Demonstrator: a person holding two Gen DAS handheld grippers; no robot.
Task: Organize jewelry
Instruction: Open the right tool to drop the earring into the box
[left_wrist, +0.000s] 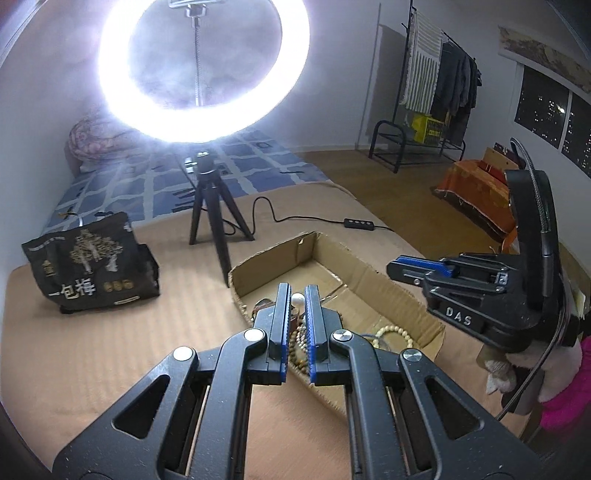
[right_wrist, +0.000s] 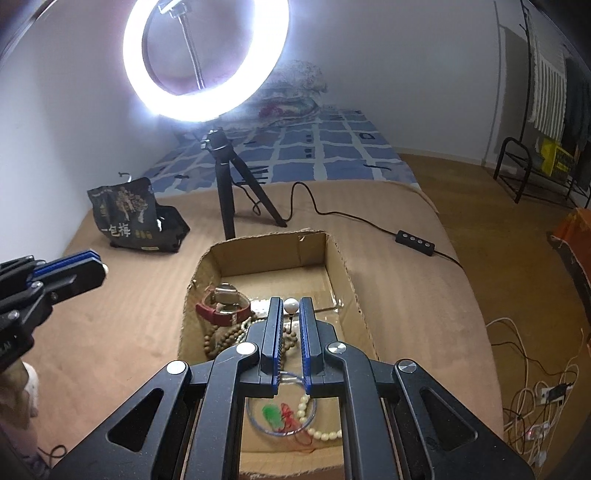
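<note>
Several bead strings (right_wrist: 221, 341) in cardboard box (right_wrist: 340, 258)

Black left gripper (left_wrist: 297, 295), blue-edged jaws, silver screws, pink sleeve (left_wrist: 569, 387)

A: Which colours are showing in the cardboard box (right_wrist: 343, 266)?
B: Brown walls are enclosing a red-strapped watch (right_wrist: 221, 308), cream beads (right_wrist: 314, 424), and a green pendant (right_wrist: 271, 413).
A: And the bedsheet (right_wrist: 332, 155)?
B: It is displaying blue-and-white checks.
</note>
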